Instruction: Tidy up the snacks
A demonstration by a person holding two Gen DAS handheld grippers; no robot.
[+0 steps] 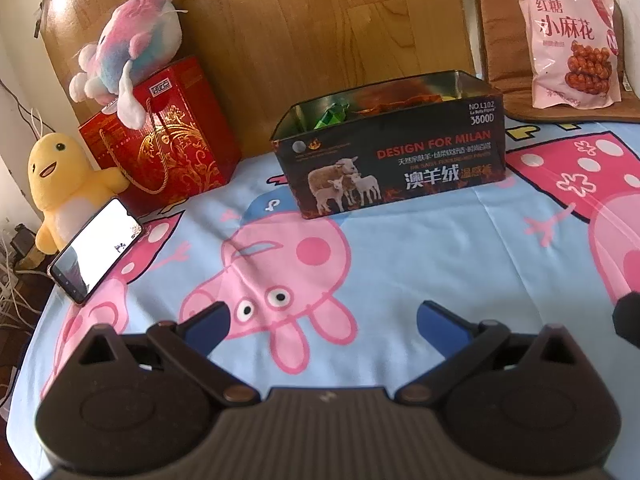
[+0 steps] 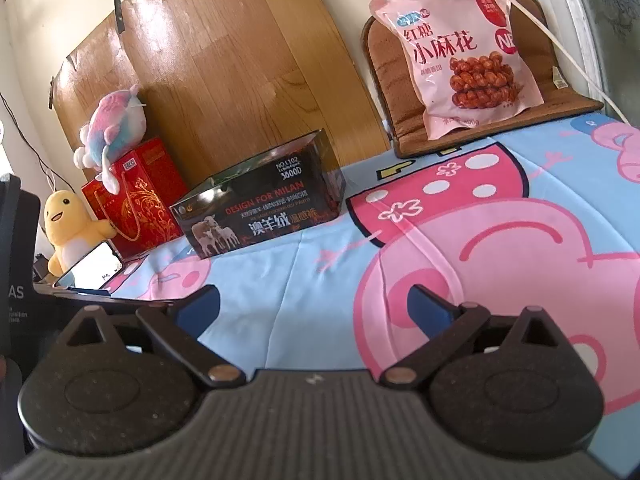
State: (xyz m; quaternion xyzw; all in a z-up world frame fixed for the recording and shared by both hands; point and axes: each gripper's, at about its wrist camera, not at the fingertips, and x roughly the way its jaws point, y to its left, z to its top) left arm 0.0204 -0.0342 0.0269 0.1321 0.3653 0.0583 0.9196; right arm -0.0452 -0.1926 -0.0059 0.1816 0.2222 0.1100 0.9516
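Observation:
A black open box [image 1: 392,152] printed "DESIGN FOR MILAN" stands on the cartoon bedsheet and holds green and orange snack packets [image 1: 332,114]. It also shows in the right wrist view [image 2: 260,208]. A pink snack bag [image 1: 572,40] leans upright on a brown cushion at the back right, and it shows in the right wrist view [image 2: 456,56]. My left gripper [image 1: 322,320] is open and empty above the sheet, in front of the box. My right gripper [image 2: 316,306] is open and empty, well short of the pink bag.
A red gift bag [image 1: 164,140] with a pastel plush [image 1: 128,48] on top stands at the back left. A yellow plush [image 1: 68,184] and a phone [image 1: 96,248] lie by the left edge. A wooden board [image 1: 312,32] backs the bed.

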